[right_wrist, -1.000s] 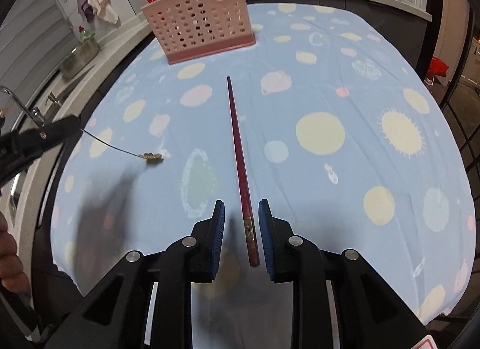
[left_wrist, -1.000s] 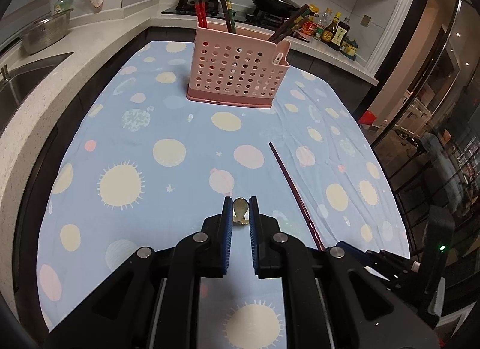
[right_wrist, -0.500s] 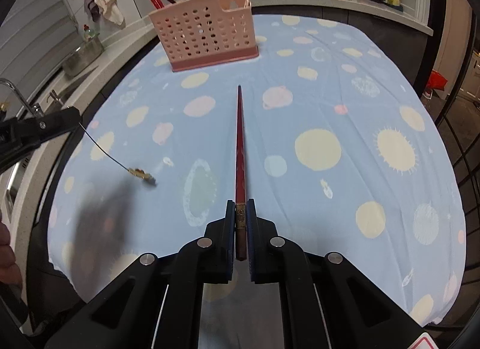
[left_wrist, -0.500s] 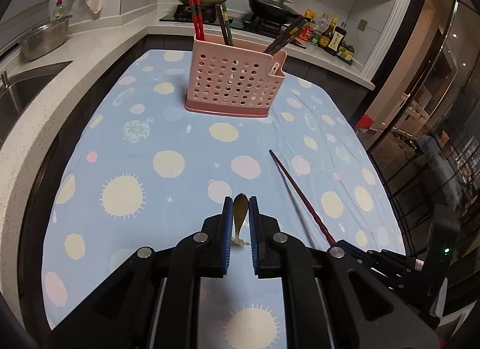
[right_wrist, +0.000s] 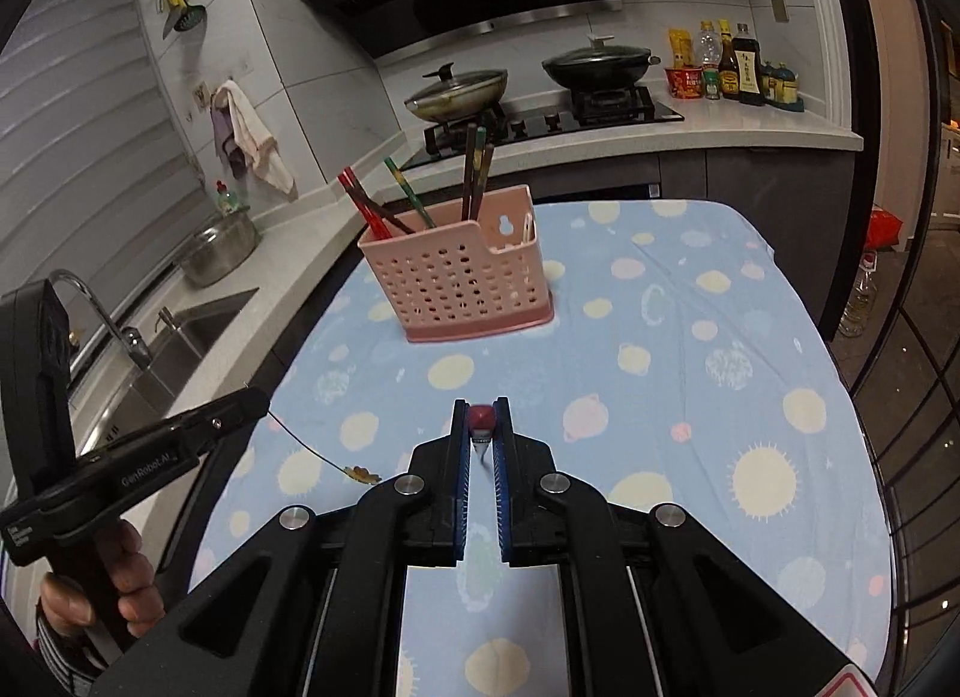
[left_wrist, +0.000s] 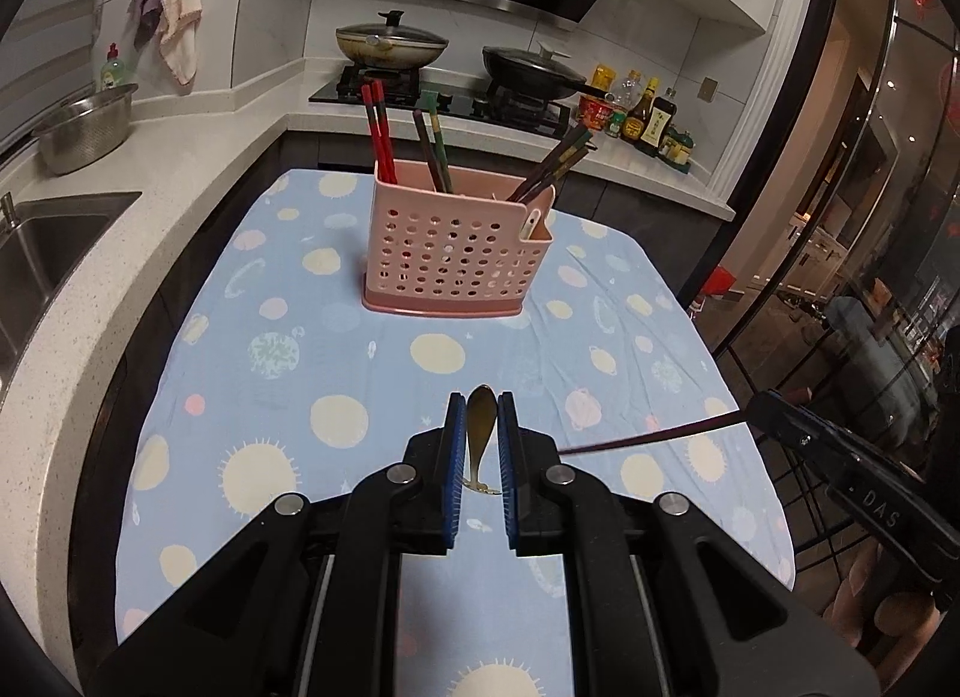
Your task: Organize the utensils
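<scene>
A pink perforated utensil basket (left_wrist: 456, 253) (right_wrist: 462, 283) stands upright at the far end of the blue spotted tablecloth (left_wrist: 336, 349), with several chopsticks leaning in it. My left gripper (left_wrist: 480, 403) is shut on a small golden spoon (left_wrist: 480, 433), held above the cloth. From the right wrist view that spoon's thin handle and ornate end (right_wrist: 360, 474) hang out of the left gripper (right_wrist: 258, 400). My right gripper (right_wrist: 482, 406) is shut on a dark red chopstick (right_wrist: 482, 421), seen end-on. In the left wrist view the chopstick (left_wrist: 648, 439) juts out from the right gripper (left_wrist: 759, 403), off the cloth.
A sink (left_wrist: 42, 259) and a steel bowl (left_wrist: 84, 124) lie on the counter to the left. Behind the table a stove carries two lidded pans (left_wrist: 390, 43), with sauce bottles (left_wrist: 648, 115) to their right. A hand (right_wrist: 114, 583) grips the left tool's handle.
The right gripper closed on the chopstick and lifted it off the cloth. Both grippers rose, the spoon staying in the left one, and the views now look more level toward the basket.
</scene>
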`<state>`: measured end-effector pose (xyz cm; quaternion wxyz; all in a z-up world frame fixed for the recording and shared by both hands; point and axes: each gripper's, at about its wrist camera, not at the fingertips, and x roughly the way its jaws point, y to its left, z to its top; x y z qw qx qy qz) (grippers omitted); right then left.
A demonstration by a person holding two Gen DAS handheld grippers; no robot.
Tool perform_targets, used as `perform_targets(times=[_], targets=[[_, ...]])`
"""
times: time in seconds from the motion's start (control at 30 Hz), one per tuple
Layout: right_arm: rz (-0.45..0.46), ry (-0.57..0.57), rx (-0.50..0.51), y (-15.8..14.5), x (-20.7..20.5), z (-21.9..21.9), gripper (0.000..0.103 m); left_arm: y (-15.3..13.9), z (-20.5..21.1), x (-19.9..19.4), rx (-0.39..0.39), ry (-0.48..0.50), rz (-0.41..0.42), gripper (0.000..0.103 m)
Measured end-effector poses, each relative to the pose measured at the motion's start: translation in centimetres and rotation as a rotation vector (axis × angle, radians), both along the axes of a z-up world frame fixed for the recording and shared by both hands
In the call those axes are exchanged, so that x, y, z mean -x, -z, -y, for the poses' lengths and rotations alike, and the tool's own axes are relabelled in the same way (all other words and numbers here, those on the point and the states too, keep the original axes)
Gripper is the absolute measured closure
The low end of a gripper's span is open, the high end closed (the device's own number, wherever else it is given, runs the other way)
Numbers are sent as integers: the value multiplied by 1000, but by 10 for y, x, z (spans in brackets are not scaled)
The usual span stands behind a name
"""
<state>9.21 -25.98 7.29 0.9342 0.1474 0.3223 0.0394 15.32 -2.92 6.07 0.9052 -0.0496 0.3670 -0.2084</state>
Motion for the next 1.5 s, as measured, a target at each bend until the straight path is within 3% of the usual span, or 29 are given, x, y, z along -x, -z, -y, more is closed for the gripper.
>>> perform_targets(times=[0.3, 0.33, 0.57, 0.7, 1.0, 1.07, 1.13, 1.23, 1.5], targets=[[106, 6, -21, -40, -41, 12, 96, -34, 1, -33, 10, 1, 79, 93], [119, 5, -25, -44, -46, 13, 96, -38, 1, -38, 12, 1, 87, 99], [223, 10, -47, -87, -88, 20, 96, -70, 4, -77, 10, -9, 161, 100], [235, 8, -39, -91, -98, 16, 96, -71, -2, -92, 22, -29, 158, 100], [179, 14, -13, -71, -105, 8, 96, -6, -28, -112, 9, -88, 1, 99], [173, 19, -8, -67, -106, 7, 96, 9, -29, -112, 12, -93, -35, 93], [164, 23, -1, -64, -108, 6, 96, 24, -28, -112, 13, -98, -68, 74], [148, 25, 5, -56, -112, 5, 96, 50, -22, -110, 16, -100, -124, 59], [100, 35, -14, -35, -126, 13, 96, 128, 9, -123, -29, -116, -276, 59]])
